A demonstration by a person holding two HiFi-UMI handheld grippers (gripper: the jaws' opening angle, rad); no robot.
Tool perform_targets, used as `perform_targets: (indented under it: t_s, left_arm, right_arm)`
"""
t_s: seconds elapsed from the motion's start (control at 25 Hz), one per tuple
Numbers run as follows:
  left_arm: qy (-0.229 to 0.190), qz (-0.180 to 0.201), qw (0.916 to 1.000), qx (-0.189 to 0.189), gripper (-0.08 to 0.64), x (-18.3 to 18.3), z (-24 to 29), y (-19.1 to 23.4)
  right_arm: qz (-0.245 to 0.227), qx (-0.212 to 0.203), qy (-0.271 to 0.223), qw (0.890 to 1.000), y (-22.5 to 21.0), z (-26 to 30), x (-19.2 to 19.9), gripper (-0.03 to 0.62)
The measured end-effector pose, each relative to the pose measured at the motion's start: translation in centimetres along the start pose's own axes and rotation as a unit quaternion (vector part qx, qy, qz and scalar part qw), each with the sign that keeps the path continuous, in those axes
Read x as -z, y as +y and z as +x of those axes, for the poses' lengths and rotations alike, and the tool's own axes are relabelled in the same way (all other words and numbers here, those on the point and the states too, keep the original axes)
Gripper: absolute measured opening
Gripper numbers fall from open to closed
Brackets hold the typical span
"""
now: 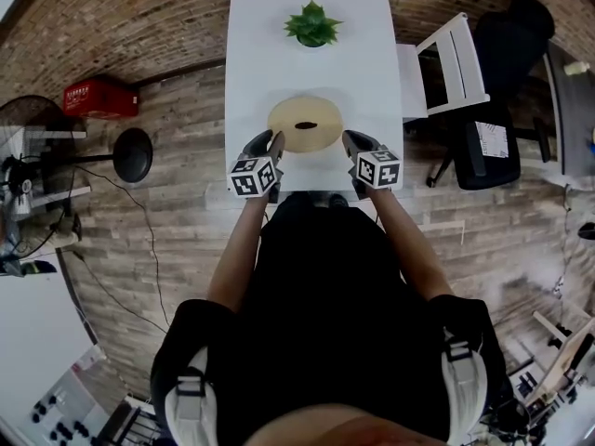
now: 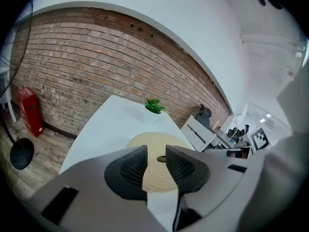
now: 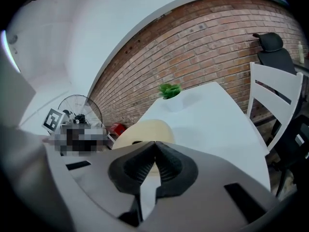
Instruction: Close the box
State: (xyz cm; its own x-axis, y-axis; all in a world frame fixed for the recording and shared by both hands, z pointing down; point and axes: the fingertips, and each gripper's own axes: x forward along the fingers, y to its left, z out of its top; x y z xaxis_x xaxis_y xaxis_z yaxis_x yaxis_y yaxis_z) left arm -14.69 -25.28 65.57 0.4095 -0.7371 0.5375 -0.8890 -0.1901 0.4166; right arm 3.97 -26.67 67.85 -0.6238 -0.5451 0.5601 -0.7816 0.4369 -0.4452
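A round tan box [image 1: 306, 124] with a dark spot in the middle of its top sits on the white table [image 1: 270, 45], near the front edge. My left gripper [image 1: 268, 147] hangs just left of the box, jaws apart with nothing between them. In the left gripper view the box [image 2: 145, 141] shows beyond and through the gap of the left gripper [image 2: 156, 163]. My right gripper [image 1: 358, 144] is just right of the box. The right gripper view shows the right gripper [image 3: 154, 146] with its tips touching, holding nothing, the box [image 3: 145, 129] behind it.
A potted green plant [image 1: 312, 24] stands at the table's far end. A white chair [image 1: 446, 63] and a black office chair [image 1: 502, 82] are to the right. On the floor to the left are a red case [image 1: 100, 98] and a black round stool [image 1: 133, 153].
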Motion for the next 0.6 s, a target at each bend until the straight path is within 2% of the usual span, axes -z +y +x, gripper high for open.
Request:
perform_targets:
  t_s: [0.12, 0.2, 0.44, 0.6]
  left_arm:
    - [-0.007, 0.0, 1.0, 0.003, 0.06, 0.4, -1.1, -1.3]
    - [-0.011, -0.001, 0.9999, 0.004, 0.037, 0.7, -1.7, -2.1]
    - [-0.023, -0.005, 0.9997, 0.008, 0.026, 1.7, -3.6, -4.5]
    - [-0.027, -0.006, 0.9996, 0.003, 0.025, 2.4, -4.6, -5.6]
  right_arm:
    - [-0.012, -0.015, -0.003, 1.0, 0.4, -1.3, 0.0, -0.002]
    - [-0.017, -0.028, -0.005, 0.999, 0.8, -2.2, 0.0, -0.003]
    - [-0.021, -0.075, 0.002, 0.997, 1.8, -4.4, 1.3, -0.003]
    - [-0.04, -0.085, 0.007, 0.996, 2.0, -5.6, 2.2, -0.003]
